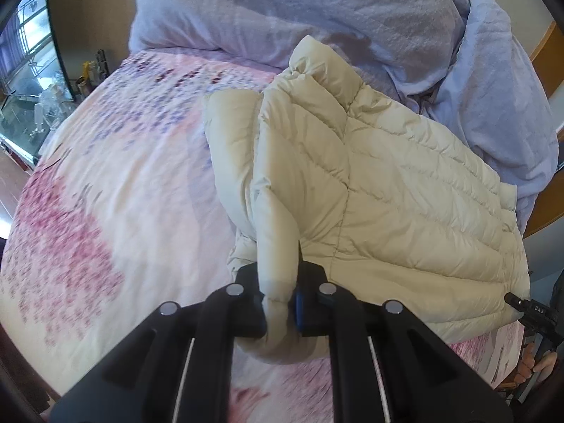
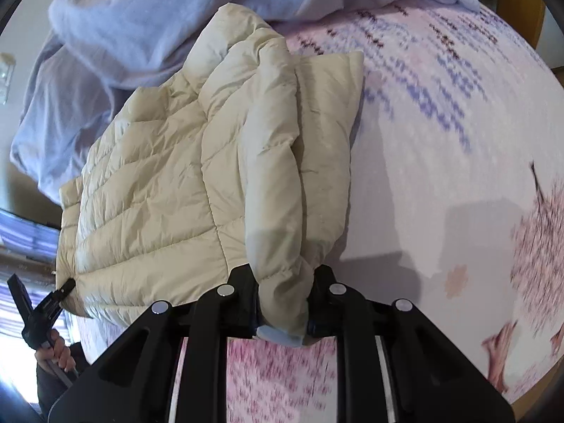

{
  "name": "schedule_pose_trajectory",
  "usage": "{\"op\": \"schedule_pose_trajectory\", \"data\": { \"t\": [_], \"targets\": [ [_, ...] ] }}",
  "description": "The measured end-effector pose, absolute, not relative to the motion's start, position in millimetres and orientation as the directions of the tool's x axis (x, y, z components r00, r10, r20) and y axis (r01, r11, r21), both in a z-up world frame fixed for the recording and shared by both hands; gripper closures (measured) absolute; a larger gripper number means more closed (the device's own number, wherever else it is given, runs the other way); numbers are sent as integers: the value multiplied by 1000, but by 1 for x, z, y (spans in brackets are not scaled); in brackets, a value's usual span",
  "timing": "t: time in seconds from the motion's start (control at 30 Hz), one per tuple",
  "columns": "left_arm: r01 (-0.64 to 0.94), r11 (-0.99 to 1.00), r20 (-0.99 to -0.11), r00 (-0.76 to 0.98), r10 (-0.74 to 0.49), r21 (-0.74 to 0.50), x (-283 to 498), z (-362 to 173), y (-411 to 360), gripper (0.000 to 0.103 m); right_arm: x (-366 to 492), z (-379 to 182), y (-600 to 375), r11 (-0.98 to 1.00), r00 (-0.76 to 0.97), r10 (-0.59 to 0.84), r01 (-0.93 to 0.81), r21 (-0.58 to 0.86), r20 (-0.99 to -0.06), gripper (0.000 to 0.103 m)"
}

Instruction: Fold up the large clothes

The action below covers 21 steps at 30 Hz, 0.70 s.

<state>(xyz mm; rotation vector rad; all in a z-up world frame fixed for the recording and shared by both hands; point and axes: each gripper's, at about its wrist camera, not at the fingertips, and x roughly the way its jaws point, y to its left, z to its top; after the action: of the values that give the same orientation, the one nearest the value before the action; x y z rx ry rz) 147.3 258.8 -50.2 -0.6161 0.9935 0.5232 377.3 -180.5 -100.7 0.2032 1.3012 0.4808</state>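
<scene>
A cream quilted puffer jacket lies on the pink floral bed sheet, its sleeves folded over its body. My left gripper is shut on a sleeve cuff of the jacket at its near edge. In the right wrist view the jacket shows from the other side, and my right gripper is shut on a bunched sleeve cuff of it. The other gripper shows at the jacket's hem corner in each view, at the right edge of the left wrist view and at the left edge of the right wrist view.
A rumpled lavender duvet and pillow lie heaped at the head of the bed, touching the jacket's collar end. A glass cabinet with bottles stands beyond the bed's left side. A wooden headboard is at the right.
</scene>
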Motion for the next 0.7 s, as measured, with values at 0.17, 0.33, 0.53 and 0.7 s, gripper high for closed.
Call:
{"op": "schedule_pose_trajectory", "data": {
  "t": [0.17,0.33,0.53,0.7],
  "targets": [
    [-664,715,-891,435,130,-219,119,-49,256,92,341,-104,-181,875,162,462,-246,418,-872,84],
    [-669,716,-899,416,138,-199,104,-48,248,92,328,-103,-184,875,156,456,-255,411,-876,84],
    [-675,714,-907,397,140,-186,96,-51,243,89,328,-100,-183,889,164,426,-258,378,-890,78],
    [-684,710,-912,380,154,-165,92,-49,243,78,333,-79,-181,933,260,320,-253,256,-911,53]
  ]
}}
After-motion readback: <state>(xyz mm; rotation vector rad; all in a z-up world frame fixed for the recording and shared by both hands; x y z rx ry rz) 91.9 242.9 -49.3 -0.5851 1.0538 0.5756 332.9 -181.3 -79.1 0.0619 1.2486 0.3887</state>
